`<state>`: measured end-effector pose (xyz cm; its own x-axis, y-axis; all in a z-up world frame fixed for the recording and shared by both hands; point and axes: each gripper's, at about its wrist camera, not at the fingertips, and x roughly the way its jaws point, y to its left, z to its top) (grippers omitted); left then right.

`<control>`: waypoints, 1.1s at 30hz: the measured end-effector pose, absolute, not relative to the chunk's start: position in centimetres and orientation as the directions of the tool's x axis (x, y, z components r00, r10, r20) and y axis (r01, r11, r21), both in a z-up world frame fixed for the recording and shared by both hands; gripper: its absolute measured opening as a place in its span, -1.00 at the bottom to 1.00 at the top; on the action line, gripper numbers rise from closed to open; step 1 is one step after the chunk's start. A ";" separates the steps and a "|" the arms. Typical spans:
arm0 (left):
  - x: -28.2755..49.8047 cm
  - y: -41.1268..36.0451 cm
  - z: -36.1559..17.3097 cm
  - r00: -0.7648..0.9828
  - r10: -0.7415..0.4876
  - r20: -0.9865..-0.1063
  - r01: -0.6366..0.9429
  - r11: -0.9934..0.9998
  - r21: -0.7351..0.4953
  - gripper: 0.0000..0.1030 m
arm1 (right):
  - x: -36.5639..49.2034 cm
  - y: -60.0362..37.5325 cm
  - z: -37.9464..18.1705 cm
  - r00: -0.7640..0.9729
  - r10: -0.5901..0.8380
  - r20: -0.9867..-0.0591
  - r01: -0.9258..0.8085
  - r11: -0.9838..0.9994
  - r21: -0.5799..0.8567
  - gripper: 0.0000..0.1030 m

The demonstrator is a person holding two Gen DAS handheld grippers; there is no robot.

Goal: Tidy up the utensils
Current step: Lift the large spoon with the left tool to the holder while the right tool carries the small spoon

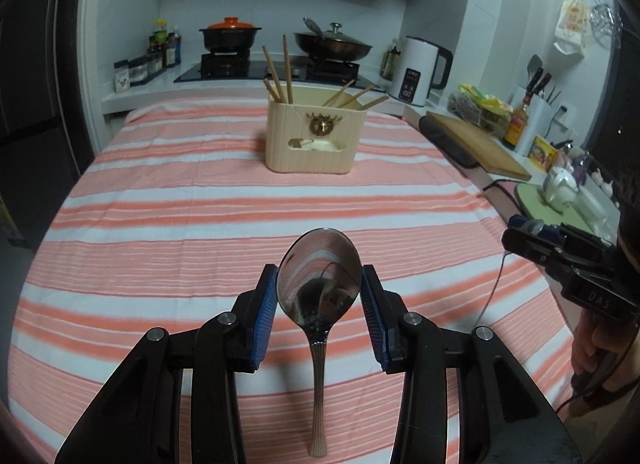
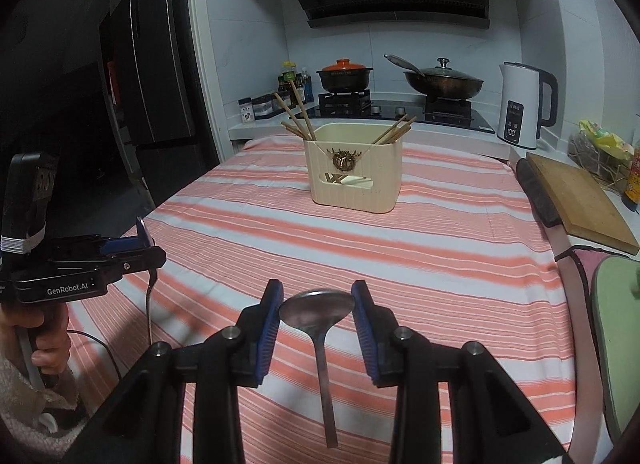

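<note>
My left gripper [image 1: 319,284] is shut on the bowl of a shiny metal spoon [image 1: 319,276], handle hanging down over the striped cloth. My right gripper [image 2: 317,306] is shut on the bowl of a second metal spoon [image 2: 317,308], handle pointing down toward me. A cream utensil holder [image 1: 316,135] with several wooden chopsticks [image 1: 280,71] stands at the far middle of the table, well ahead of both grippers; it also shows in the right wrist view [image 2: 354,171]. The left gripper shows at the left of the right wrist view [image 2: 146,242], and the right gripper at the right of the left wrist view [image 1: 528,238].
The table wears a pink and white striped cloth [image 1: 200,223]. Behind it is a stove with a black pot [image 1: 230,37] and a wok [image 1: 332,45], and a white kettle [image 2: 524,103]. A wooden cutting board [image 2: 576,199] lies on the right counter. A dark fridge [image 2: 152,63] stands left.
</note>
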<state>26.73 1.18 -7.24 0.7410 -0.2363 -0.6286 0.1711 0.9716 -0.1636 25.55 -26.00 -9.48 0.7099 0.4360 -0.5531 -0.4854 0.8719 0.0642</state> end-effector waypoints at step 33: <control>32.0 1.0 -3.3 0.707 -0.340 -0.620 0.245 0.940 -0.236 -0.21 | 30.6 -24.7 -3.7 0.691 0.515 -0.507 -0.523 0.841 0.142 -0.32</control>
